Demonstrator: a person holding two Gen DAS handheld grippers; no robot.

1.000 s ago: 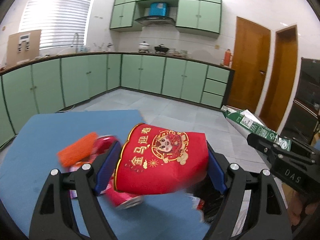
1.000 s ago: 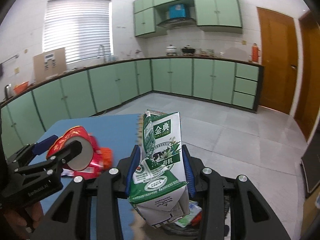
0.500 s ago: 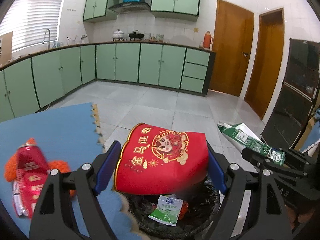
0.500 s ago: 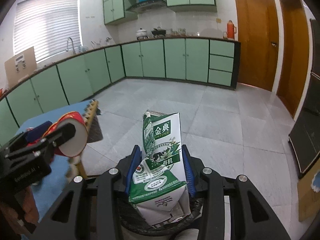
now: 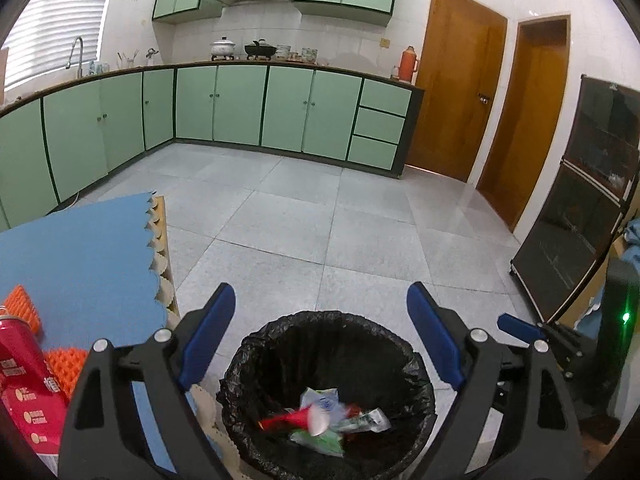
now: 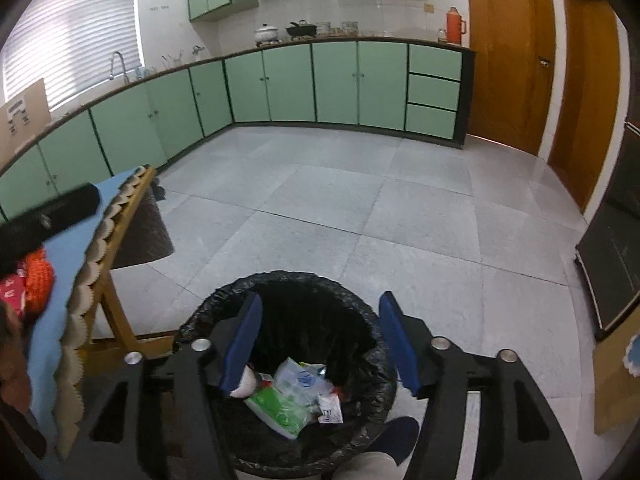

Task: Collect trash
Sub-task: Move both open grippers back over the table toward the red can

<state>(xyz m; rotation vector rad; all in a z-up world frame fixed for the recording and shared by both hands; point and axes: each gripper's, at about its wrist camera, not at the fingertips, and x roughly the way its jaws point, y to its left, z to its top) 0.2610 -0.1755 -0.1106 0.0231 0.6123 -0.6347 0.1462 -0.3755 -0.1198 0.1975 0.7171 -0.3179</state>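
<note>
Black-lined bin [image 5: 328, 392] is seen under the empty left gripper [image 5: 318, 332], jaws just opened, trash [image 5: 320, 420] inside; the right gripper [image 6: 320, 340], likewise opened and empty, is best lifted clear of the rim.
</note>
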